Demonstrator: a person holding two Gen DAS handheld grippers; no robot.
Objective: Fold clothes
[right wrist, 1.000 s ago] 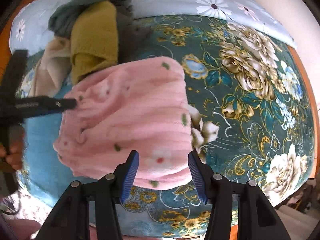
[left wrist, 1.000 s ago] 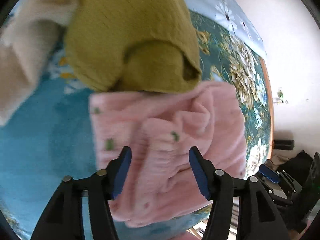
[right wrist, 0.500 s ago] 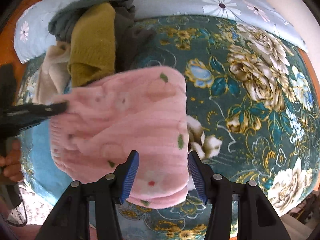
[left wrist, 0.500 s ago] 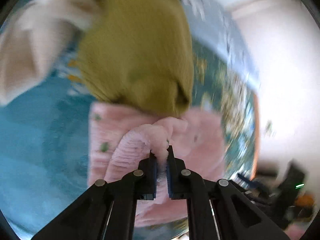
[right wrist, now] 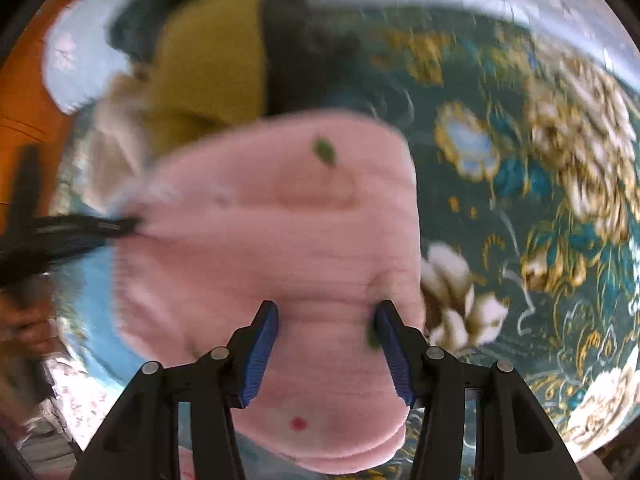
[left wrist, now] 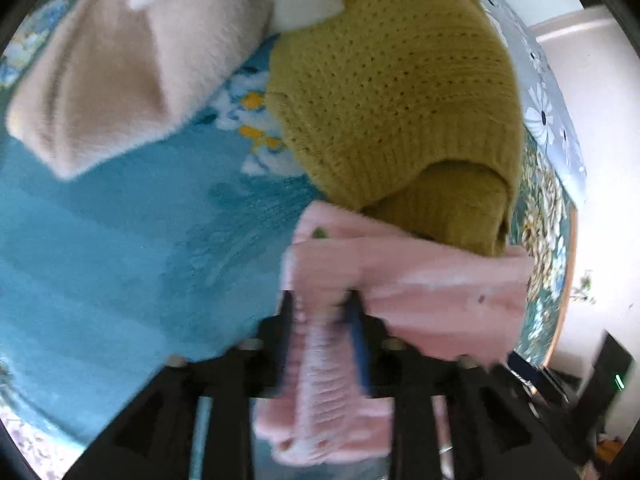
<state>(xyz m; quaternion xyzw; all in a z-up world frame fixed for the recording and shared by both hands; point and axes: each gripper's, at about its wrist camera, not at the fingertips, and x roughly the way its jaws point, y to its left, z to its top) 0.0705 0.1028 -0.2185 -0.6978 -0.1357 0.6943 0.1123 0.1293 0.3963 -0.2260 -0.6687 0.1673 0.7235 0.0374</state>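
A pink fleece garment (right wrist: 280,220) with small green and red marks lies bunched on the bed. In the blurred left wrist view, a fold of the pink garment (left wrist: 440,280) runs between the fingers of my left gripper (left wrist: 320,312). Its jaws are opening and stand apart around the fold. In the right wrist view the left gripper's black fingers (right wrist: 120,224) sit at the garment's left edge. My right gripper (right wrist: 326,320) hangs open just above the garment's near part, blue pads on either side of the cloth, not pinching it.
A mustard knit sweater (left wrist: 392,92) overlaps the pink garment's far edge. A beige fluffy garment (left wrist: 120,64) and a dark grey one (right wrist: 304,60) lie beside it. The bed has a teal floral cover (right wrist: 520,200) and a blue blanket (left wrist: 100,260). A person's hand (right wrist: 28,320) shows at the left.
The left gripper shut on a pink fold half a second ago; its jaws now stand apart again, and it has moved sideways. The right gripper has sunk closer to the pink garment.
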